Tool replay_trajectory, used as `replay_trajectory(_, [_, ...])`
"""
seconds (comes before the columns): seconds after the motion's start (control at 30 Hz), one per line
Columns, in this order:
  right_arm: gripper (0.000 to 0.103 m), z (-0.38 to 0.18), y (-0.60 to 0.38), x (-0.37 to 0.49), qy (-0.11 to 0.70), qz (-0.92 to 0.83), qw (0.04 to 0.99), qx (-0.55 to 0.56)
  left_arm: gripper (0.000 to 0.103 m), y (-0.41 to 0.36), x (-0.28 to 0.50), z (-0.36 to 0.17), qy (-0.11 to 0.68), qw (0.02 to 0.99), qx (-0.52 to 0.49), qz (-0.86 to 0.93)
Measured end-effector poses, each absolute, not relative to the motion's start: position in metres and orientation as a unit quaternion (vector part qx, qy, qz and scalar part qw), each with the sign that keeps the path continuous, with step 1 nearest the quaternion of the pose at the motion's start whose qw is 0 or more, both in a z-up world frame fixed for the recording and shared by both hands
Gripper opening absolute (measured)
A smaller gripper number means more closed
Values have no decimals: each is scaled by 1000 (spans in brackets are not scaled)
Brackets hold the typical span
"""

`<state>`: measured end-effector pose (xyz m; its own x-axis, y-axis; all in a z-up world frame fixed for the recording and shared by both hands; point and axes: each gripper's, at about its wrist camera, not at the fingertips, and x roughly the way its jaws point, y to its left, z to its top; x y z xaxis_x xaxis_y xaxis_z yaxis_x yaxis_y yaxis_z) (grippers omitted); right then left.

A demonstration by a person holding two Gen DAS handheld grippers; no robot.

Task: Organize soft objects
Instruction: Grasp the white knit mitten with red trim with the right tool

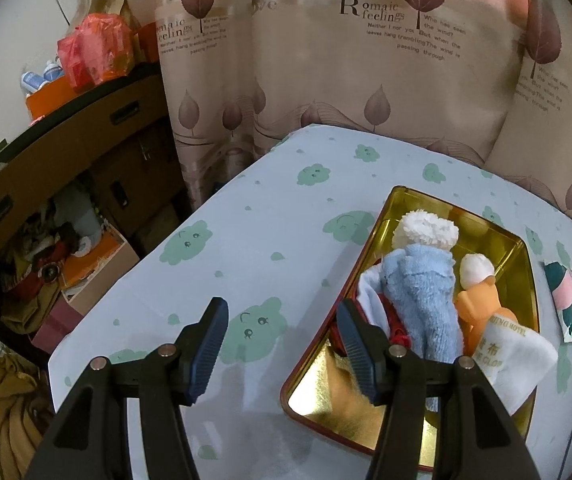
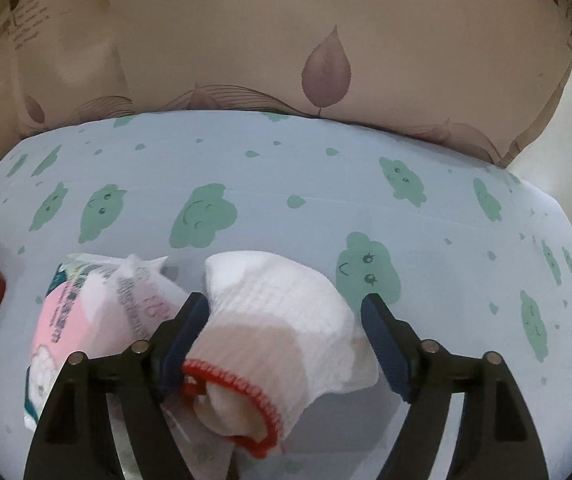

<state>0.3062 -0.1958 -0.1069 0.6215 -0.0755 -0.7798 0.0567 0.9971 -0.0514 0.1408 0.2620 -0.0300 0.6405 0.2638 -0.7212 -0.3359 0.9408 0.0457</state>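
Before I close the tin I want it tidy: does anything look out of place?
Yes. A white work glove with a red cuff lies on the table between the open right gripper's fingers, outside the gold tin. A tissue pack is also outside. In the tin, a white cloth drapes over the rim.

Left gripper fingers spread wide, holding nothing; right gripper fingers likewise apart, not clamped.

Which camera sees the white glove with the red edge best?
The right wrist view: the white glove fills the middle, lying between the open right gripper fingers on the tablecloth. The left wrist view doesn't clearly show it.
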Motion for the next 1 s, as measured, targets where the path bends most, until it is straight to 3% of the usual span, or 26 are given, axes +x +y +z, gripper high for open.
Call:
replay_trajectory(0.03, [65,-107,-196,307,433,-35,900,-9,58,262,141,-30,390,905,-46,167])
replay_trajectory(0.17, [44,-109,-194,308,427,-30,904,-14,58,261,141,-30,388,905,-42,170])
replay_trajectory(0.33, [31,-107,-194,302,411,-33,911,-24,58,260,142,-31,388,906,-43,163])
replay_trajectory(1.0, [30,-106,-250,212,408,-66,910,-11,58,177,124,-18,354,933,27,63])
